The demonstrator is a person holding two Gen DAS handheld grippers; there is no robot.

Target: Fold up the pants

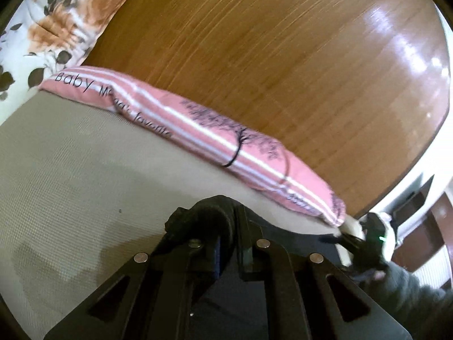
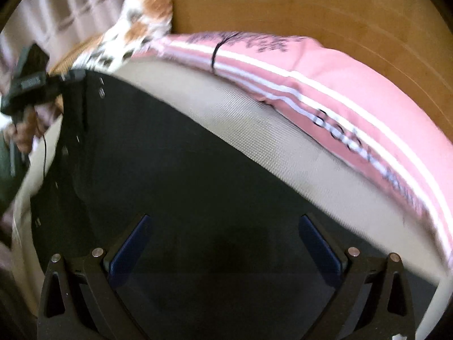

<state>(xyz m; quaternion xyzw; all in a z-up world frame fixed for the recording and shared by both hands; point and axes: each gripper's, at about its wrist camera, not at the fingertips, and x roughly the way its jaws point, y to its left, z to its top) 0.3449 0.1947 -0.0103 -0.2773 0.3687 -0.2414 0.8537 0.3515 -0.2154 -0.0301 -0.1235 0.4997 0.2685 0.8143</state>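
Observation:
Dark pants (image 2: 175,175) lie spread on a beige mattress (image 2: 249,124). In the left wrist view my left gripper (image 1: 223,240) is shut on a bunched edge of the pants (image 1: 203,212), lifted off the mattress (image 1: 70,170). My right gripper (image 2: 223,243) is open, its blue pads (image 2: 133,240) apart over the flat pants fabric. The left gripper also shows in the right wrist view (image 2: 34,85) at the far left, holding the pants' far end. The right gripper shows in the left wrist view (image 1: 365,243) at the right.
A pink striped pillow (image 1: 198,124) with black print lies along the mattress's far edge, against a wooden headboard (image 1: 269,56). A floral pillow (image 1: 56,28) lies at the far left. The pink pillow (image 2: 339,99) and floral pillow (image 2: 136,28) show in the right wrist view too.

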